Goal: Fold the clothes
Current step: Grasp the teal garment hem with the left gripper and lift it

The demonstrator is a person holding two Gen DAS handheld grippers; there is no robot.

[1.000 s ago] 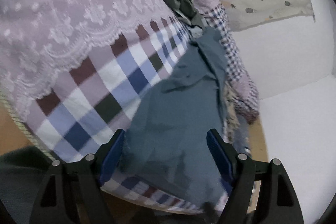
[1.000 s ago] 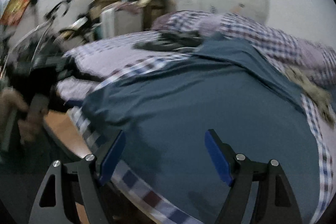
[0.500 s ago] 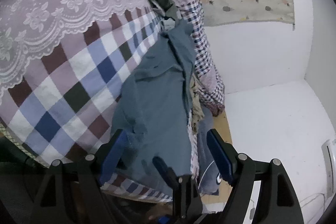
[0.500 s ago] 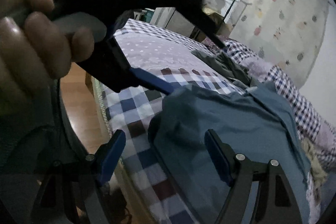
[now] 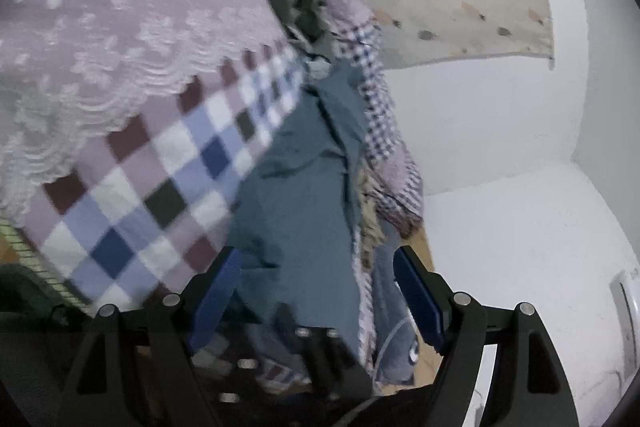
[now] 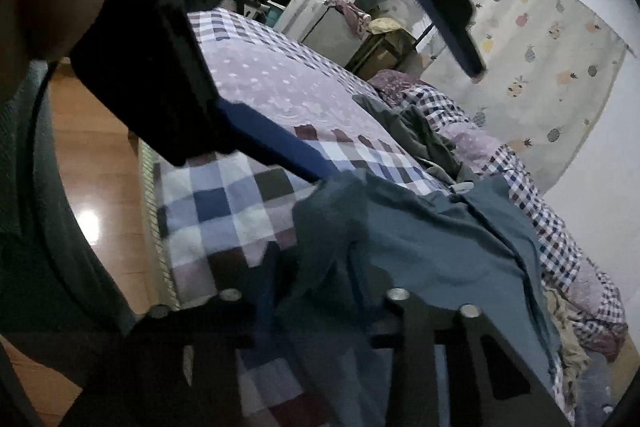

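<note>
Teal shirt [image 6: 440, 251] lies rumpled at the bed's [image 5: 132, 211] near edge. Right claw [image 6: 320, 303] is closing on its bunched hem; left claw [image 5: 320, 291] stands wide, shirt between. Risk: thin pinch slips, or grabs the bedsheet too.

One teal garment [image 6: 440, 251], one olive garment [image 6: 416, 131], one checked bedspread [image 5: 132, 211], two tools
</note>
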